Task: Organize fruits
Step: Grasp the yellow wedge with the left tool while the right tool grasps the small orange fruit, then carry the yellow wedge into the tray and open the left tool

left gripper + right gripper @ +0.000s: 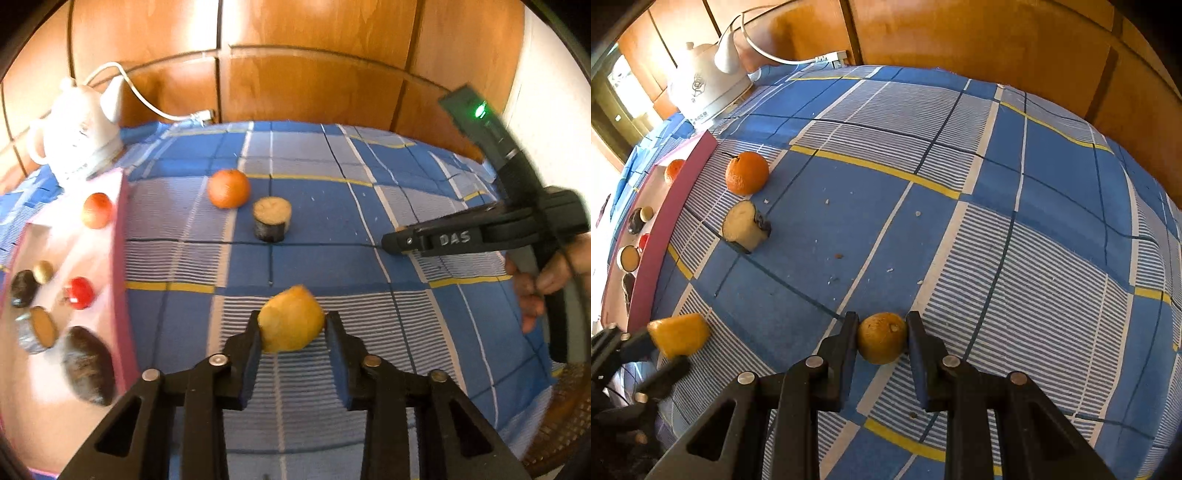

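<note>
My left gripper (291,323) is shut on a yellow fruit piece (290,319) above the checked cloth; it also shows in the right wrist view (677,334). My right gripper (882,328) is shut on a small round brownish-yellow fruit (882,338); from the left wrist view the right gripper (391,242) reaches in from the right. An orange (229,187) (746,178) and a cut dark-skinned piece (272,218) (746,225) lie on the cloth near a pink-rimmed tray (123,280) (668,229). The tray holds several fruits, among them a red one (79,292).
A white electric kettle (79,136) (705,86) with a cable stands at the back left. Wooden panels (314,55) close the back. The blue checked cloth (997,221) covers the table, with crumbs on it. A woven chair edge (565,417) is at the lower right.
</note>
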